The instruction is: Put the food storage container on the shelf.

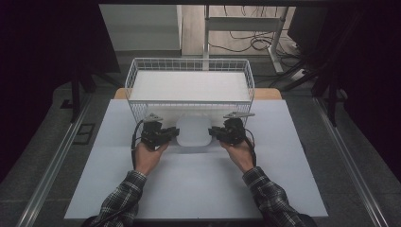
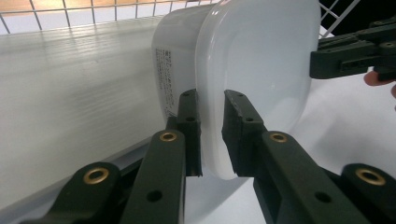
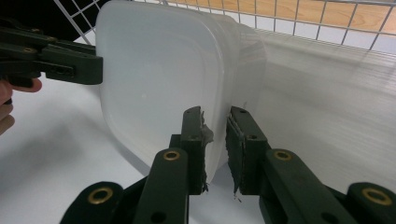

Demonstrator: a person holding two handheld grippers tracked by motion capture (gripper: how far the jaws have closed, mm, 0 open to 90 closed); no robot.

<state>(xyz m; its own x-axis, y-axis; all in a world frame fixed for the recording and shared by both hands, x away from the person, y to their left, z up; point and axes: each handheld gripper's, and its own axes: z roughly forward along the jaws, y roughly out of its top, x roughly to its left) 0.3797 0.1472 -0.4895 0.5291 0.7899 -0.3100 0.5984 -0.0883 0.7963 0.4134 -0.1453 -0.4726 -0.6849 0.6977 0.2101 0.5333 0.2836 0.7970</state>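
A white plastic container (image 1: 193,132) with a rounded square lid sits just in front of the wire basket (image 1: 189,65). My left gripper (image 1: 173,134) is at its left side and my right gripper (image 1: 213,132) at its right side. In the left gripper view the jaws (image 2: 212,135) clamp the rim of the lid (image 2: 261,65), with the right gripper (image 2: 348,58) at the far edge. In the right gripper view the jaws (image 3: 215,140) pinch the opposite lid rim (image 3: 159,79), and the left gripper (image 3: 56,63) grips the far side. I cannot tell whether the container rests on the table.
The white wire basket holds a white ribbed panel (image 1: 189,86) and stands at the back of the white table sheet (image 1: 198,184). Bare sheet lies in front of the hands. Dark floor, rails and cables surround the table.
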